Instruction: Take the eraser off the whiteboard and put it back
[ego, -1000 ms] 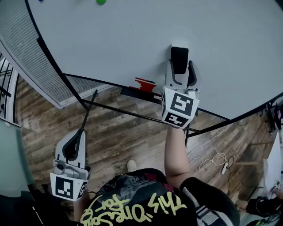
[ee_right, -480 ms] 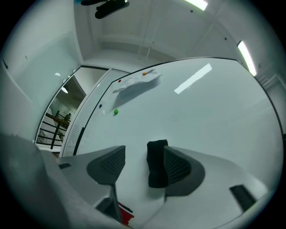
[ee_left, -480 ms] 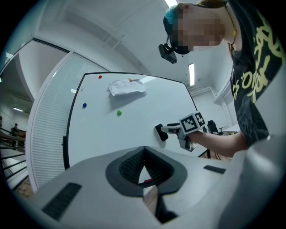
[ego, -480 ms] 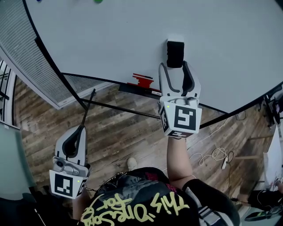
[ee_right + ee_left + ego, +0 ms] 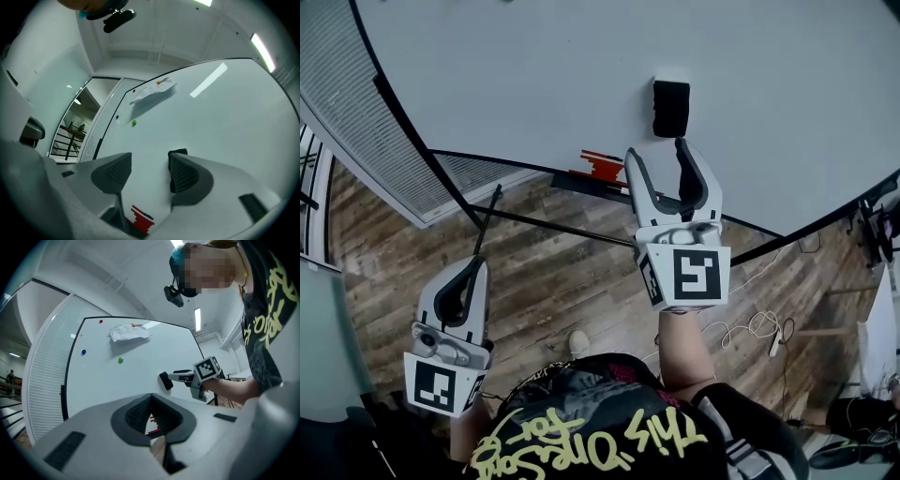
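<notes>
The black eraser [image 5: 671, 108] is being carried on the whiteboard [image 5: 581, 75], untouched, while the right gripper [image 5: 661, 155] is being held just below it, jaws spread, and the left gripper [image 5: 478, 265] is being held low, clenched on nothing.

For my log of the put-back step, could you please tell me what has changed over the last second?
The right gripper let go of the eraser and drew back from the whiteboard; its jaws are now open and clear of the eraser. The eraser stayed on the whiteboard, and the left gripper stayed low and shut.
</notes>
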{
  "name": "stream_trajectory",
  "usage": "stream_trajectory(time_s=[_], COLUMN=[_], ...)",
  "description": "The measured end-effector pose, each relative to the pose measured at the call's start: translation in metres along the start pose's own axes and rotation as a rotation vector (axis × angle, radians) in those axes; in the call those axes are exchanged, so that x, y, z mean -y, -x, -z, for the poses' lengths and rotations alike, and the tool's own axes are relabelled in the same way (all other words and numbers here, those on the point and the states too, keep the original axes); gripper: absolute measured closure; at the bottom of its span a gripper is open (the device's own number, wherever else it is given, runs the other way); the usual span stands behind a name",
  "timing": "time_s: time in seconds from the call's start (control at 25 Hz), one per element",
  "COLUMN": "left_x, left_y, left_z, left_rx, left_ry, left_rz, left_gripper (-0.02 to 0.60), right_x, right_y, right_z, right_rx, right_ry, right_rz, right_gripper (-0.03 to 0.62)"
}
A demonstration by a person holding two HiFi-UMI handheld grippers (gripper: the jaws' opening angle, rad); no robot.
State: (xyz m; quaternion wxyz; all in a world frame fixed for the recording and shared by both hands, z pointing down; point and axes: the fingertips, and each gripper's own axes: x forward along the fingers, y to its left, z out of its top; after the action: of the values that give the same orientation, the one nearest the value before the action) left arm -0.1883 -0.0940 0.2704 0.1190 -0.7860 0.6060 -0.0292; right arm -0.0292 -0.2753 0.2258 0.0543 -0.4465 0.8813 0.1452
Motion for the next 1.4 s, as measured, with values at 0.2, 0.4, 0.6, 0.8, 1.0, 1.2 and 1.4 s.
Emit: stream_trajectory(time_s=[0.2,0.4,0.6,0.8,1.0,1.2,1.4], left_x=[0.004,0.010,0.016,0.023,0.028,0.034,0.037], left_y=[-0.006,-0.010,-0.015,-0.021,-0.026,-0.033,-0.037], left_z=[-0.003,-0.005,-0.004,-0.005,0.001,0.001,0.005], left_rx=[0.016,0.023,0.021,0.023,0.000,0.018,-0.006], left_ry=[-0.009,-0.011,-0.011,-0.016,0.018,0.007,0.037], left_rz=[0.014,0.026,0.037,0.045,0.039,0.057,0.054], left_gripper=[0.575,0.575,0.575,0.575,0.575,0.575,0.575], right_x=[-0.015,-0.030,-0.036,-0.037,-0.040,-0.049,-0.056], right_y=[0.012,0.022,0.028,0.038,0.043,0.049,0.055], right_z=[0.001,0.003,-0.001,0.011,0.008,0.012,0.013], right_rx=[0.004,-0.003,0.025,-0.004,0.027,0.026,0.022], right_ry=[-0.028,-0.024,-0.050,-0.034,-0.079,-0.082,-0.106], right_rz=[-0.063,-0.132,-0.153,-0.185,-0.194,-0.249,-0.283], right_gripper=[0.339,0.341,0.342,0.398,0.398,0.422,0.473])
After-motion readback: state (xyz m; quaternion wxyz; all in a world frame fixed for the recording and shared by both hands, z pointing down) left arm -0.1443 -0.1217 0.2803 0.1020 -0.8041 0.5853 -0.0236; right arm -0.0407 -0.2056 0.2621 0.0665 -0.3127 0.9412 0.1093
